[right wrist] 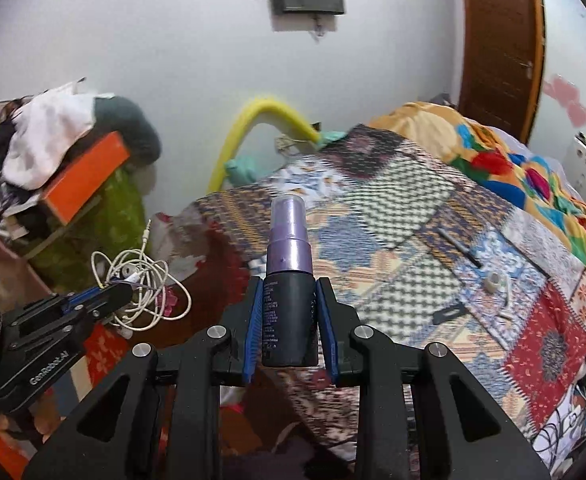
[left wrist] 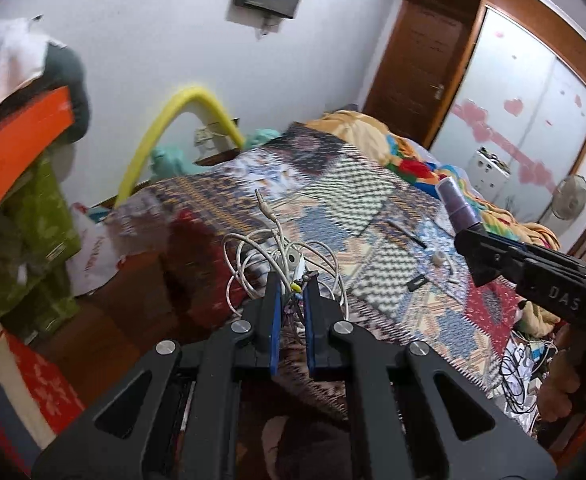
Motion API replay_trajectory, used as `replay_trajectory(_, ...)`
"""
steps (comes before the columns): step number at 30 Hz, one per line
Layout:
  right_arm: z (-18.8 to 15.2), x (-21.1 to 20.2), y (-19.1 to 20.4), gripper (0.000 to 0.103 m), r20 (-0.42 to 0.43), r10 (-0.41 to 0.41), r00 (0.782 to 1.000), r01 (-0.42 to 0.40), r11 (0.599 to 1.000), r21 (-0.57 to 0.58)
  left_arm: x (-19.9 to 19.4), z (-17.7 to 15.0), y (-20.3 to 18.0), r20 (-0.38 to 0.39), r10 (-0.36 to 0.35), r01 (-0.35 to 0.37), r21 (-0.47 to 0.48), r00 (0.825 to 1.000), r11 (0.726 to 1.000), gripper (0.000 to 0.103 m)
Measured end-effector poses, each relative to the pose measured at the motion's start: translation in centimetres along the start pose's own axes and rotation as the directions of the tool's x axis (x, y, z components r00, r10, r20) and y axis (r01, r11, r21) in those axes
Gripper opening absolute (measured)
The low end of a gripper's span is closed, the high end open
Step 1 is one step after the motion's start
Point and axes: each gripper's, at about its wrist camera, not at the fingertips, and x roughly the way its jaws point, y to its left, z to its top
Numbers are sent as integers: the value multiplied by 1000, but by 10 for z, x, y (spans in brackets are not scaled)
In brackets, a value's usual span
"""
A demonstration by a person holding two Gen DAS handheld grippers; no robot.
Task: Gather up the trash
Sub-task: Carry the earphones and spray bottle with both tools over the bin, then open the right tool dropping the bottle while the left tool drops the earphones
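Note:
My left gripper [left wrist: 293, 284] is shut on a tangle of white earphone cables [left wrist: 281, 256], held in the air over the near corner of the bed; its audio jack sticks up. From the right wrist view the same tangle of cables [right wrist: 141, 284] hangs from the left gripper [right wrist: 123, 286] at the left. My right gripper [right wrist: 289, 284] is shut on a small spray bottle [right wrist: 289, 272] with a black body and a purple cap, pointing up and away. In the left wrist view that spray bottle [left wrist: 457, 204] shows at the right, in the right gripper [left wrist: 471, 236].
A patchwork quilt [right wrist: 393, 208] covers the bed, with a dark pen [right wrist: 459, 248], a small white ring [right wrist: 493, 280] and a black clip [right wrist: 449, 314] on it. Stacked boxes and clothes [right wrist: 73, 168] stand left. A yellow foam tube [right wrist: 245, 128] arcs by the wall. Door [left wrist: 421, 56] far right.

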Motion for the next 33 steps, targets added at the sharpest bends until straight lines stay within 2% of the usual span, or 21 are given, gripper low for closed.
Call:
replay_trajectory(6,-9,15,47,24,-35,55,998,-56,998,-32,-16,-21,49,-24,67,-68,-25,997,997,9)
replay_trajectory(11,-21,36,88,24,-92,100,991,-106,992,-63,-16,-43,95,-78,116,-121,-59,990,991,9)
replay_trajectory(21,-52,99,147,24,-252,150,956,-184,976,-115,12,-90,161,-226,171,-205,-135,959,969,9)
replay_trajectory(25,-66,135,162,24,-330,154,932,-208,969,-134,33,-110,182,-303,163,-222,-172,939,960,9)
replay_trajectory(33,-100,211,178,24,-502,140,854,-235,963,-131,89,-150,212,-447,150,-269,-216,882,938,9)
